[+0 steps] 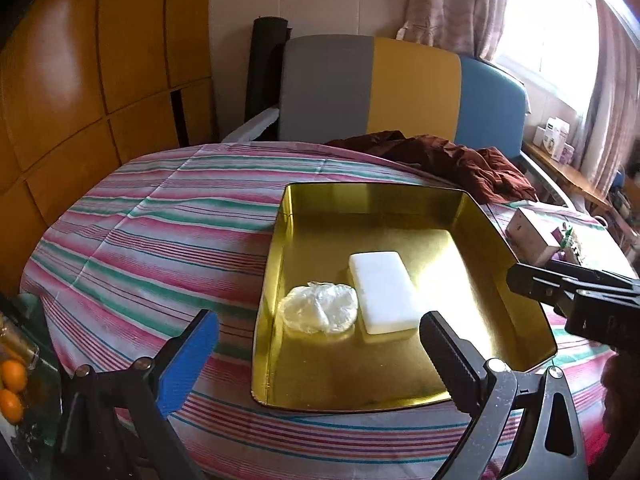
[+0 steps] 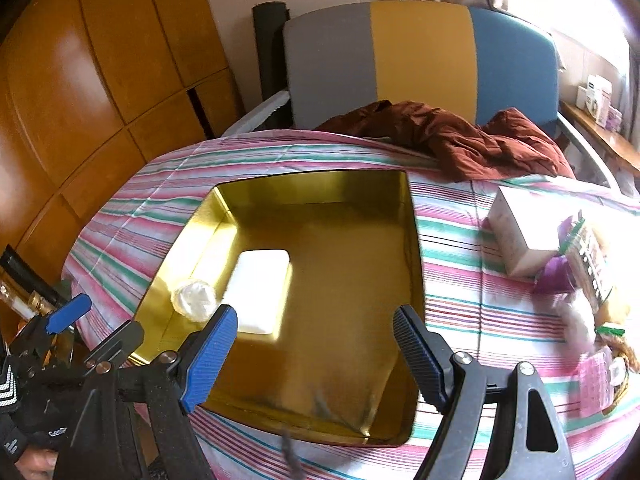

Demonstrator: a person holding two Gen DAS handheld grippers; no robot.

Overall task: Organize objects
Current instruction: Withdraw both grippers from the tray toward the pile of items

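A gold metal tray (image 1: 472,240) lies on the striped tablecloth. In it lie a white rectangular block (image 1: 382,292) and a crumpled clear plastic bag (image 1: 320,307), side by side. My left gripper (image 1: 320,346) is open and empty, hovering over the tray's near left part. My right gripper (image 2: 314,338) is open and empty over the tray (image 2: 352,280); the block (image 2: 260,288) and bag (image 2: 196,298) lie to its left. The right gripper also shows in the left wrist view (image 1: 560,284), and the left gripper in the right wrist view (image 2: 68,316).
A white and pink box (image 2: 524,236) and a pile of small packets (image 2: 588,280) lie right of the tray. A brown cloth (image 2: 460,136) lies at the table's far edge before a grey, yellow and blue chair (image 2: 420,56). Oranges (image 1: 12,388) sit at the left.
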